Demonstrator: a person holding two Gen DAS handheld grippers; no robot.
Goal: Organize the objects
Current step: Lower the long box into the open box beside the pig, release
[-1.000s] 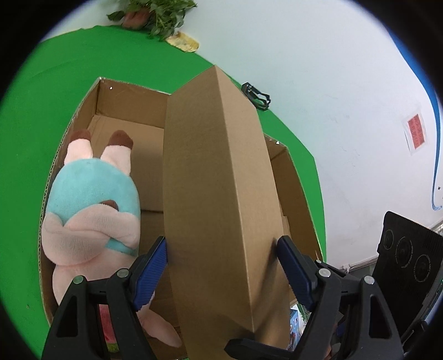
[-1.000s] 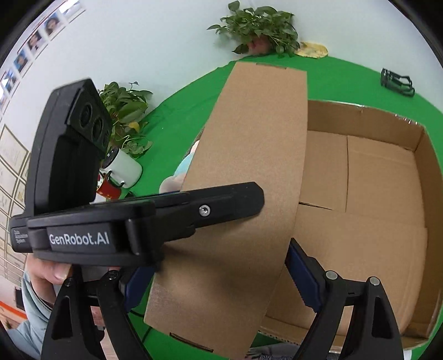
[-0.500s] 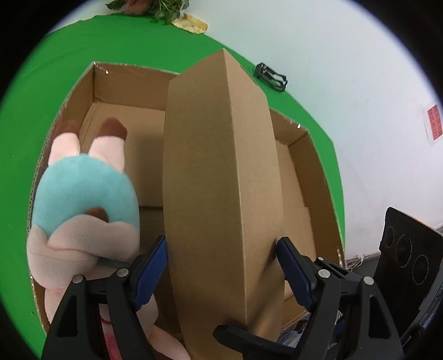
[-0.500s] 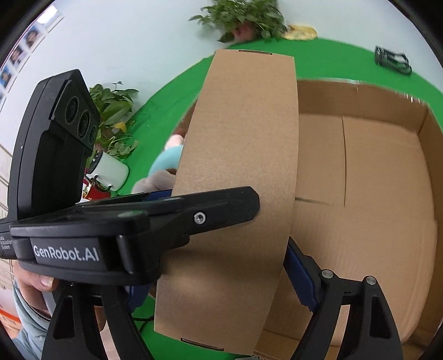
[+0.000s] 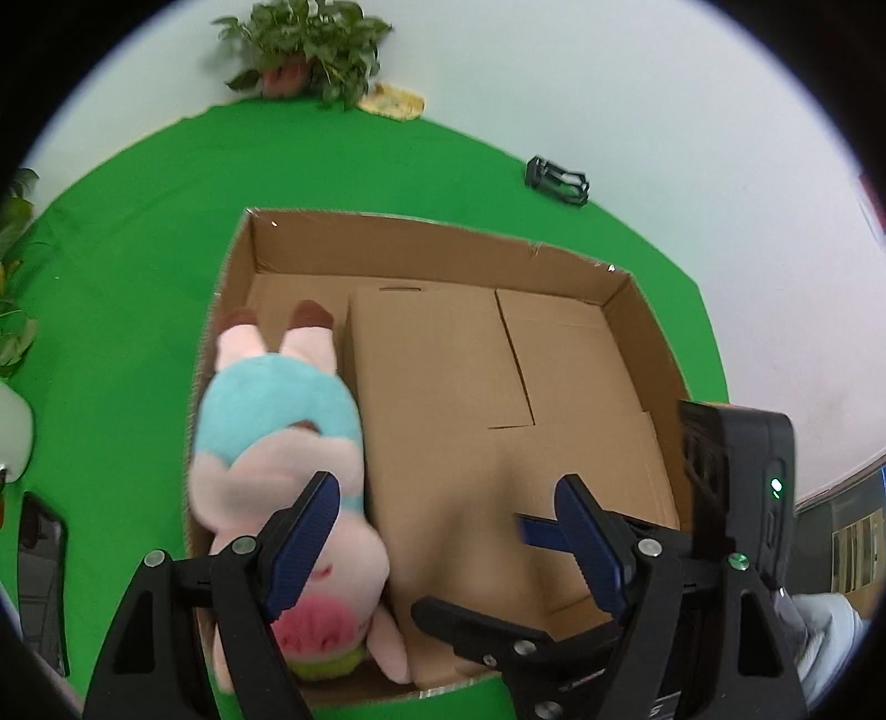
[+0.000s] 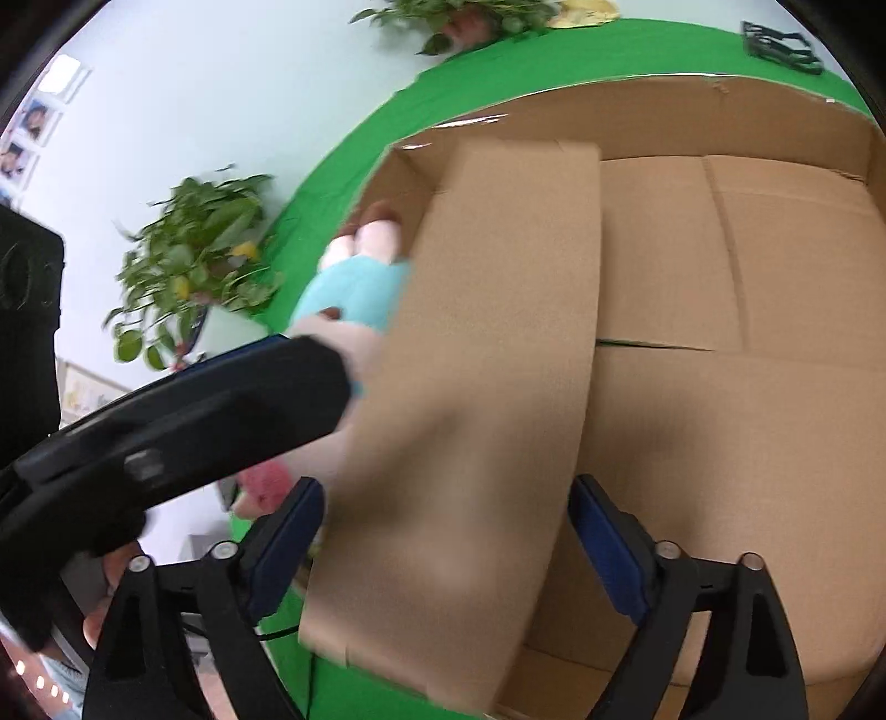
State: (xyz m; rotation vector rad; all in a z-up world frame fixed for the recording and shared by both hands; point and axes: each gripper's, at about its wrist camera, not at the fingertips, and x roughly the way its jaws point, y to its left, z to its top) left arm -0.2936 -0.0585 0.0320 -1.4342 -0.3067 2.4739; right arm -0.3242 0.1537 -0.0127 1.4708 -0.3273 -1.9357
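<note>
Both jaws wide: left gripper (image 5: pixel 443 531) empty; right gripper (image 6: pixel 446 545) opening, cardboard panel (image 6: pixel 487 387) between, seemingly untouched

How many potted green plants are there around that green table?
2. One leafy potted plant stands at the table's far edge against the white wall. Another leafy plant stands off the table's left side, beside the big open cardboard box. More may be hidden outside the views.

One open cardboard box (image 5: pixel 432 243) fills the middle of the frame, with one smaller cardboard carton (image 5: pixel 443 387) and one plush pig (image 5: pixel 277 443) inside. One potted plant (image 5: pixel 302 50) sits at top, one black clip (image 5: pixel 556 181) at upper right.
</note>
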